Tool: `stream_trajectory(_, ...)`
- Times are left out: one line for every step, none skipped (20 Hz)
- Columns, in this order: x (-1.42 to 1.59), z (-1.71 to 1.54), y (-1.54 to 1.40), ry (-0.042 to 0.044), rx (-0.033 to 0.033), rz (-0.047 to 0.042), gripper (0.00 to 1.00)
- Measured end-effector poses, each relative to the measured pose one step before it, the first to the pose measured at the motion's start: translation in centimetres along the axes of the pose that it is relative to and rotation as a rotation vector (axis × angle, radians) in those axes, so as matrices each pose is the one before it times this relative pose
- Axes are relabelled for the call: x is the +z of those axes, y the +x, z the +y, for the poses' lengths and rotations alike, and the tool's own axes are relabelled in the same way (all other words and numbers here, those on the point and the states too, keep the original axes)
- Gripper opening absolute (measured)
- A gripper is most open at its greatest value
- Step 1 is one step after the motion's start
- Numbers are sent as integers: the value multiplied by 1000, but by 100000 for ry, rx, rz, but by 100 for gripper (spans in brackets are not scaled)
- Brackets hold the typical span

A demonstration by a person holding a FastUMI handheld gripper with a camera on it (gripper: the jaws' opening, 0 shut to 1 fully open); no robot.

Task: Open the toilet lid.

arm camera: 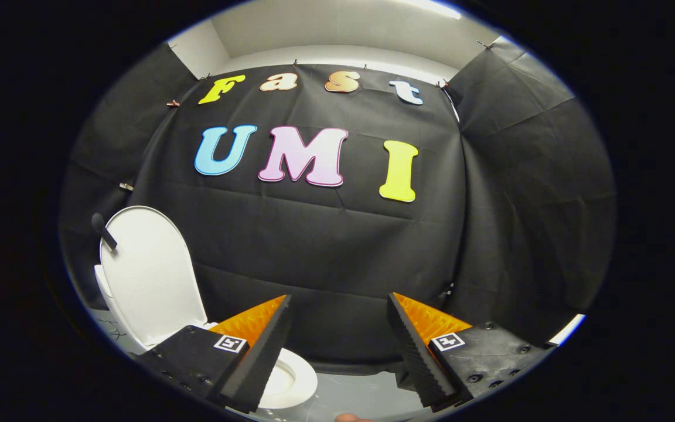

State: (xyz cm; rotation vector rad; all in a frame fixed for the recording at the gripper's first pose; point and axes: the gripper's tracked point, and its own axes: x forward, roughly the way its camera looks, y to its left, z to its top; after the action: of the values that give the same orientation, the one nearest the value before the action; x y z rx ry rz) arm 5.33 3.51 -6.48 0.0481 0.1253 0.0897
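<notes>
Behind everything, black cloth wall point(337, 246) spans from 9 to 3 o'clock, draped in folds, with pale ceiling point(337, 35) above it at 12. Toilet point(290, 381) sits at roughly 8 o'clock from the tongs. Toilet lid point(147, 269) stands raised, upright and slightly tilted, resting back toward the cloth; white seat ring shows below it, partly hidden by the left finger. Small dark knobbed handle point(103, 230) sticks out at the lid's upper left edge. Tongs point(337, 305) are released, fingers spread wide apart, nothing between them, lid well clear at 9 o'clock. Grey floor point(361, 398) shows between the fingers.
</notes>
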Motion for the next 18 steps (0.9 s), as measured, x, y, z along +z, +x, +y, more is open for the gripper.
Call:
stream_trajectory(116, -52, -23, 158, -314, -253, 98)
stream_trajectory(159, -78, 22, 197, -377, -470, 98)
stream_trajectory(37, -95, -8, 91, -295, -432, 98)
stream_trajectory(168, -78, -9, 92, -446, -502, 98)
stream_trajectory(165, -64, -7, 283, -83, -765, 98)
stream_trajectory(68, -69, 60, 127, -121, -277, 98)
stream_trajectory(-108, 70, -19, -21, 180, -199, 98)
stream_trajectory(-94, 67, -67, 155, 231, 283, 98)
stream_trajectory(-127, -99, 4, 212, -117, 238, 98)
stream_trajectory(-21, -5, 87, 443, 126, 257, 98)
stream_trajectory(-48, -132, -17, 435, -189, 273, 98)
stream_trajectory(-123, -133, 6, 402, -307, 394, 98)
stream_trajectory(-53, -171, -35, 346, -413, 98, 98)
stream_trajectory(72, -14, 38, 318, -195, -30, 98)
stream_trajectory(64, -13, -38, 90, -87, -125, 98)
stream_trajectory(-6, -25, 53, -192, -184, -79, 98)
stream_trajectory(-83, -31, -53, -160, 11, 94, 98)
stream_trajectory(34, 54, 33, -54, 171, -39, 98)
